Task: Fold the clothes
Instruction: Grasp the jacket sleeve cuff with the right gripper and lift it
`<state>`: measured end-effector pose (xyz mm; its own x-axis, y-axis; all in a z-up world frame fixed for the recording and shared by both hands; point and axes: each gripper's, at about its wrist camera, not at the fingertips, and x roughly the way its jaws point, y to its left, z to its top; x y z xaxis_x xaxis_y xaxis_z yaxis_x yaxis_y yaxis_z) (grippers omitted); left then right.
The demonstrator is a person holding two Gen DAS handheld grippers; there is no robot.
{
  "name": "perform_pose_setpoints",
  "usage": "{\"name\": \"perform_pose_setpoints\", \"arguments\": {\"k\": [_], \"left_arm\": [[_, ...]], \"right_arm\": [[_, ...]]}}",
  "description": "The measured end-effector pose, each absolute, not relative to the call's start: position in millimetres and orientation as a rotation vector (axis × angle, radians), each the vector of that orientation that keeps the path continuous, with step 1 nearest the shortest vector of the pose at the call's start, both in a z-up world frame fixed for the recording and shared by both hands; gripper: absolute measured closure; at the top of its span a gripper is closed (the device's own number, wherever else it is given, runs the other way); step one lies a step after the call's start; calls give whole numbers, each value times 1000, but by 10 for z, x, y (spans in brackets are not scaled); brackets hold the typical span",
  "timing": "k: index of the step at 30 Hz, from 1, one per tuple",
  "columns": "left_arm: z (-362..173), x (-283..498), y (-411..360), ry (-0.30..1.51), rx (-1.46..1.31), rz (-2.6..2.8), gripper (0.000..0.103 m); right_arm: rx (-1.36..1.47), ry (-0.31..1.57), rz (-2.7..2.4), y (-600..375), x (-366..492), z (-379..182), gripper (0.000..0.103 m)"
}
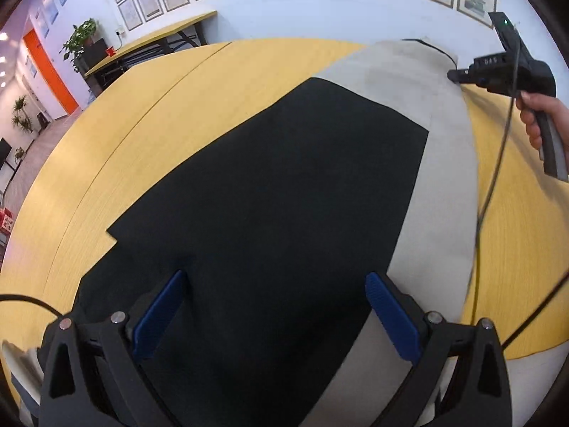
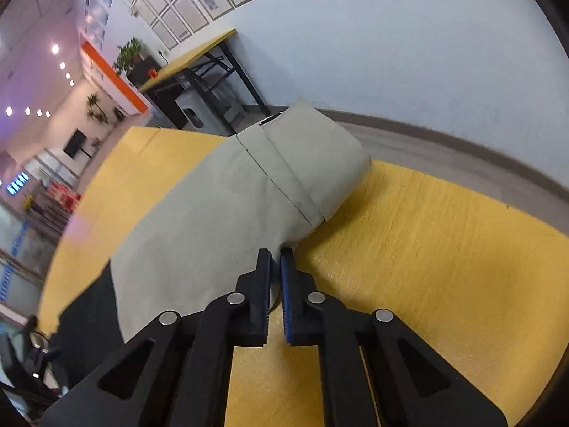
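My right gripper (image 2: 275, 254) has its fingers pinched on the near edge of the grey-and-black cloth garment (image 2: 220, 213) lying flat on the yellow wooden worktop (image 2: 426, 249). My left gripper (image 1: 274, 281) hangs over the garment's black part, its fingers spread wide with the cloth lying between them.

garment (image 1: 437, 114): matt grey cloth | panel (image 1: 270, 192): matt black | table (image 2: 444, 249): yellow wood-grain, smooth

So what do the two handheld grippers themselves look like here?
Both are black plastic with silver pivot bolts and ribbed blue pads. The left gripper shows triangular cut-outs. The right gripper has a pistol-style handle, a trailing dark cable and a small green light.
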<state>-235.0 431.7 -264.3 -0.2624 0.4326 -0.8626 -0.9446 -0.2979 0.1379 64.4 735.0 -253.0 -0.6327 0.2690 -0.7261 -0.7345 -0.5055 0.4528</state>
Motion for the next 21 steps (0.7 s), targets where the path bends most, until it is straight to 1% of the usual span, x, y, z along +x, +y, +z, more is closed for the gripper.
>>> {"name": "perform_pose_setpoints", "arguments": {"k": [4, 7, 10, 12, 15, 17, 21], "left_arm": [[-2690, -2323, 4349, 781, -862, 1771, 0], [-2627, -2238, 4267, 760, -848, 1805, 1], [-2386, -2160, 4032, 713, -859, 1843, 2], [-2264, -2247, 3932, 651, -895, 1878, 2], [-2301, -2333, 3951, 612, -918, 1873, 2], [-2443, -2326, 3994, 620, -922, 1819, 1], [-2574, -2149, 3973, 678, -855, 1807, 2]], "right_arm": [[-609, 1072, 2249, 7292, 874, -2423, 102], [-447, 996, 2359, 6966, 1076, -1956, 102], [-351, 784, 2503, 6418, 1199, -1186, 102], [-324, 646, 2604, 6023, 1146, -656, 102], [-258, 403, 2765, 5434, 1130, 13, 102], [-202, 325, 2855, 5073, 1025, 271, 102], [-138, 106, 2983, 4205, 848, 360, 102]]}}
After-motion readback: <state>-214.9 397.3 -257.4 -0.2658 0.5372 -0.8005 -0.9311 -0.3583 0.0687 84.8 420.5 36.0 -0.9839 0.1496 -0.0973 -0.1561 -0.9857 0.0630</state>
